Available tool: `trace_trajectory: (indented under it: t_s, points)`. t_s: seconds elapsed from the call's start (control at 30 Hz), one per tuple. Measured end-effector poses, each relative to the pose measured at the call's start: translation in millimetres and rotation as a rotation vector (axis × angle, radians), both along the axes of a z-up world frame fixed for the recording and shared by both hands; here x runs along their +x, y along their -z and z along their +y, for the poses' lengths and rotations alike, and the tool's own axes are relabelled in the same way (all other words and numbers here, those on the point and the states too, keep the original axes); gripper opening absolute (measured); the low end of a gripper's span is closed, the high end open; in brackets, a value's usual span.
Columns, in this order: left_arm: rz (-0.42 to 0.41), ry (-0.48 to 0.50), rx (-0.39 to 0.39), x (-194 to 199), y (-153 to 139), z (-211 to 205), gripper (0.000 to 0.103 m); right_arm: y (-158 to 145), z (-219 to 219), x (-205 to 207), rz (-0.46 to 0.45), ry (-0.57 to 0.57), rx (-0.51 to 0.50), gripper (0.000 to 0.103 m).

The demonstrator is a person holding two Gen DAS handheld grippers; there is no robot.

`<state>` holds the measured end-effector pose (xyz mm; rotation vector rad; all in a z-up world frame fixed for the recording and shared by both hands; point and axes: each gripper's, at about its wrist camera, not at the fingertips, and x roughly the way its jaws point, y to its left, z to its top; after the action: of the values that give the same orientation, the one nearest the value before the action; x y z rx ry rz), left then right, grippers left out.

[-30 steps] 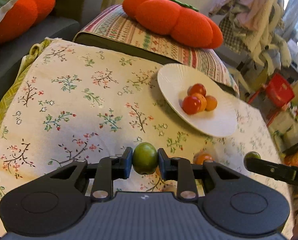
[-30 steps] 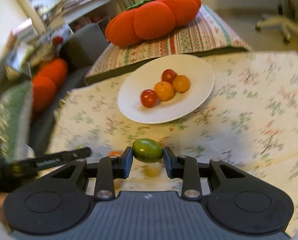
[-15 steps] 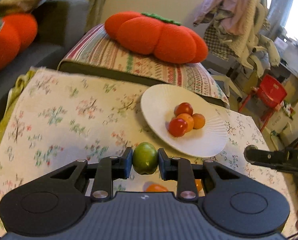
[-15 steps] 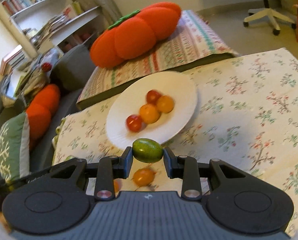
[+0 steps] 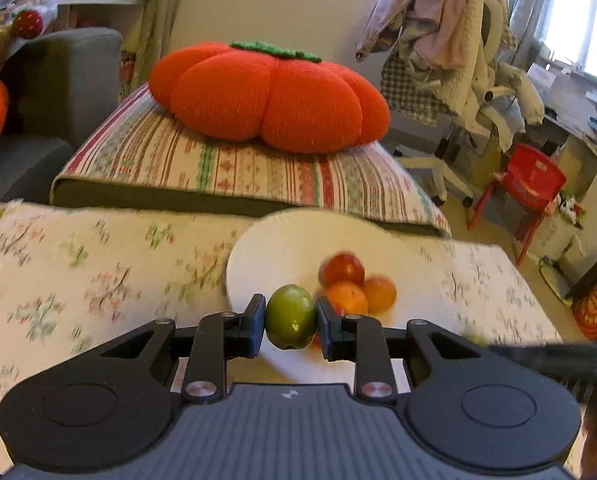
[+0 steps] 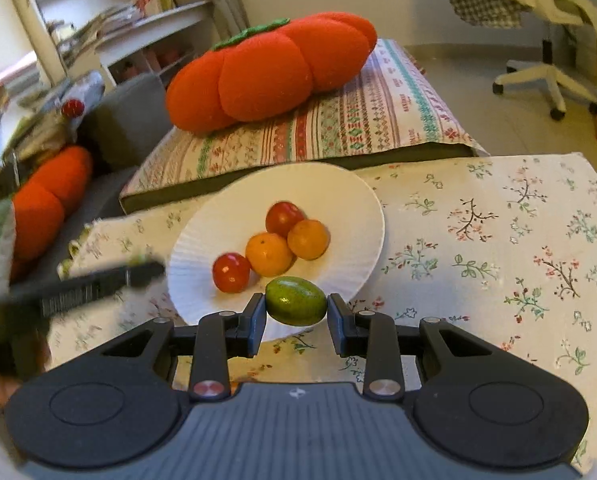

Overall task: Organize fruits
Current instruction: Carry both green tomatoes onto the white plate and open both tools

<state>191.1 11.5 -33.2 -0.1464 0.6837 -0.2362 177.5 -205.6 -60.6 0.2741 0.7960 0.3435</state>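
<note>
The green fruit [image 6: 295,301] in your right gripper [image 6: 296,312] lies with its long axis crosswise, running from one finger to the other, so the fingers are clamped on its two ends; it hangs over the near rim of the white plate [image 6: 350,196], just in front of the red tomato [image 6: 231,273] and the two orange fruits. Your left gripper [image 5: 291,326] is likewise closed on a rounder green fruit [image 5: 291,317], held over that plate's near-left part with the same cluster just beyond to the right. Both loads sit about equally near the drop spot, so let go with a straight opening and each should fall short of the pile.
</note>
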Motion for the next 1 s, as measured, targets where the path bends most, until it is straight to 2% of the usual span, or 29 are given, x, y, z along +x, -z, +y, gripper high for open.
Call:
trace_trajectory:
  t_s: [0.17,0.37,0.5,0.73,0.87,1.0]
  points:
    - [0.015,0.008,0.015,19,7,-11,0.005,0,13,5,-0.044,-0.029,-0.063,0.03]
    - [0.045,0.003,0.036,29,22,-11,0.005,9,29,9,-0.049,-0.06,-0.146,0.03]
    - [0.054,0.012,0.033,27,28,-7,0.006,8,29,9,-0.049,-0.052,-0.142,0.031]
    - [0.042,0.007,0.006,10,12,9,0.029,5,23,9,-0.031,-0.023,-0.115,0.033]
    - [0.043,-0.016,-0.008,-9,-1,25,0.034,-4,8,8,-0.02,0.023,-0.038,0.035]
    - [0.032,-0.037,-0.023,-26,-11,34,0.04,-4,2,6,-0.004,0.043,-0.02,0.039]
